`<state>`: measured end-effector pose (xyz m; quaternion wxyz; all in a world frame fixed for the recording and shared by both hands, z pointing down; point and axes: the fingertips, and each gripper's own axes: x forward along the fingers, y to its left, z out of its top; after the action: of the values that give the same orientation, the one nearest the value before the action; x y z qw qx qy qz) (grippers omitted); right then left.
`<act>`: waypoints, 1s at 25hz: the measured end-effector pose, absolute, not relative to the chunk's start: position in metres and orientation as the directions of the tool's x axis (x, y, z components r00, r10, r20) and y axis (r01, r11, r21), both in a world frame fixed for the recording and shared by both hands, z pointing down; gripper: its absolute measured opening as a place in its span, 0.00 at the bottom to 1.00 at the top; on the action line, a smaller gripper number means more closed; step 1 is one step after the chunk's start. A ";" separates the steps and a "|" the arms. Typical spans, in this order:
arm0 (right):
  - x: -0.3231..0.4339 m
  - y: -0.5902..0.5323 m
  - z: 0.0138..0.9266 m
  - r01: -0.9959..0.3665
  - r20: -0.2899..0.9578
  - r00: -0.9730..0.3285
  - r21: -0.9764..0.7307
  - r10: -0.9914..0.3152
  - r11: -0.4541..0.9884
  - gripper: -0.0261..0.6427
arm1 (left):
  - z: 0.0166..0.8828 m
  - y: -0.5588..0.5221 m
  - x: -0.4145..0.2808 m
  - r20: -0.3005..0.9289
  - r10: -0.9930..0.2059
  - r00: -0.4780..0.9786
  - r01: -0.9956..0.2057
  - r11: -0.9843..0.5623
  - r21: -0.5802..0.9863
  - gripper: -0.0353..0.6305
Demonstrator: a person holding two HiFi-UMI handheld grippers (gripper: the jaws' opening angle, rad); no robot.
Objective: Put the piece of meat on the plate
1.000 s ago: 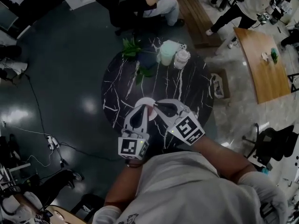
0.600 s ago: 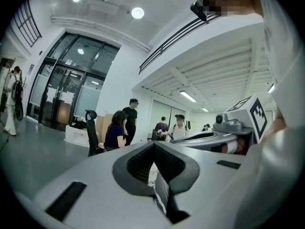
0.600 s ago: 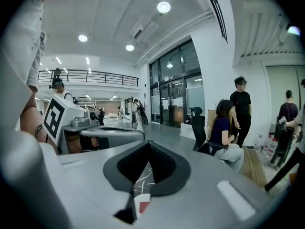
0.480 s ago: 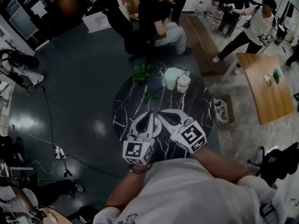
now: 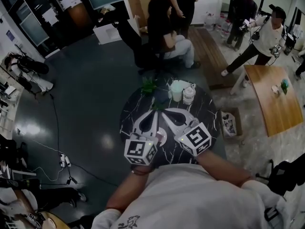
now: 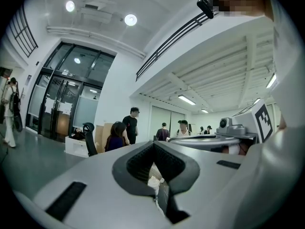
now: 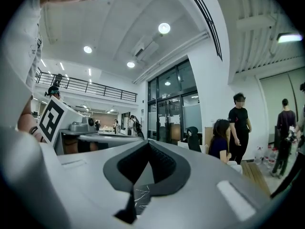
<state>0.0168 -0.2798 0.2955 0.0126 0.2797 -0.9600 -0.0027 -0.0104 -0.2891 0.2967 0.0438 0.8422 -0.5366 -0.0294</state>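
Nearest, my pale shirt [image 5: 190,194] fills the bottom of the head view. Above it I hold both tools out level over the table.

Left gripper [image 5: 153,112]: jaws together, nothing between them. In its own view [image 6: 153,145] the tips meet, and only dark veined tabletop and a pale spot show through the gap behind them.

Right gripper [image 5: 162,111]: jaws also closed and empty. Its own view [image 7: 147,142] shows the tips touching, with marbled tabletop below. The two tips sit just beside each other.

The table [image 5: 128,120] is round and black with white veins. A pale plate [image 5: 163,139] lies near its near edge, below and between the two gripper bodies. A pinkish patch on it reads as the piece of meat [image 5: 159,135], though it is too small to be sure.

At the table's far edge:
- a green plant [image 5: 149,86] towards the left
- a pale green tub [image 5: 177,90] beside it
- a white jar [image 5: 188,94] touching or just beside the tub

Beyond that, a seated person [image 5: 164,37] is on the dark floor [image 5: 90,89]. A wooden table [image 5: 274,104] stands off to the right.
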 end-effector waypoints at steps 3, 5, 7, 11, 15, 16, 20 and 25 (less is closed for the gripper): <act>0.019 -0.281 0.287 -0.540 0.001 -0.841 0.020 -0.541 0.841 0.04 | 0.289 -0.290 -0.011 -0.016 -0.908 0.418 -0.903 -0.417 0.102 0.06; 0.019 -0.280 0.283 -0.541 -0.013 -0.841 0.024 -0.541 0.840 0.04 | 0.286 -0.290 -0.012 -0.024 -0.909 0.416 -0.904 -0.416 0.101 0.06; 0.017 -0.278 0.280 -0.541 -0.023 -0.841 0.026 -0.541 0.841 0.04 | 0.284 -0.287 -0.013 -0.026 -0.910 0.415 -0.904 -0.415 0.101 0.06; 0.015 -0.278 0.270 -0.534 -0.039 -0.845 0.034 -0.533 0.845 0.04 | 0.281 -0.286 -0.013 -0.025 -0.911 0.411 -0.906 -0.411 0.100 0.06; 0.013 -0.277 0.268 -0.528 -0.037 -0.849 0.034 -0.527 0.849 0.04 | 0.279 -0.287 -0.015 -0.024 -0.913 0.407 -0.908 -0.407 0.104 0.06; 0.013 -0.278 0.269 -0.527 -0.036 -0.850 0.034 -0.526 0.849 0.04 | 0.279 -0.287 -0.015 -0.024 -0.913 0.406 -0.908 -0.406 0.105 0.06; 0.014 -0.275 0.270 -0.529 -0.034 -0.849 0.042 -0.528 0.848 0.04 | 0.279 -0.284 -0.014 -0.027 -0.912 0.410 -0.904 -0.410 0.119 0.06; 0.018 -0.273 0.271 -0.533 -0.033 -0.846 0.049 -0.532 0.845 0.04 | 0.279 -0.283 -0.011 -0.035 -0.908 0.416 -0.901 -0.418 0.119 0.06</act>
<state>0.0176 -0.2733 0.2713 -0.0091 0.2771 -0.9604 -0.0282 -0.0107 -0.2826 0.2788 0.0407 0.8406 -0.5381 -0.0469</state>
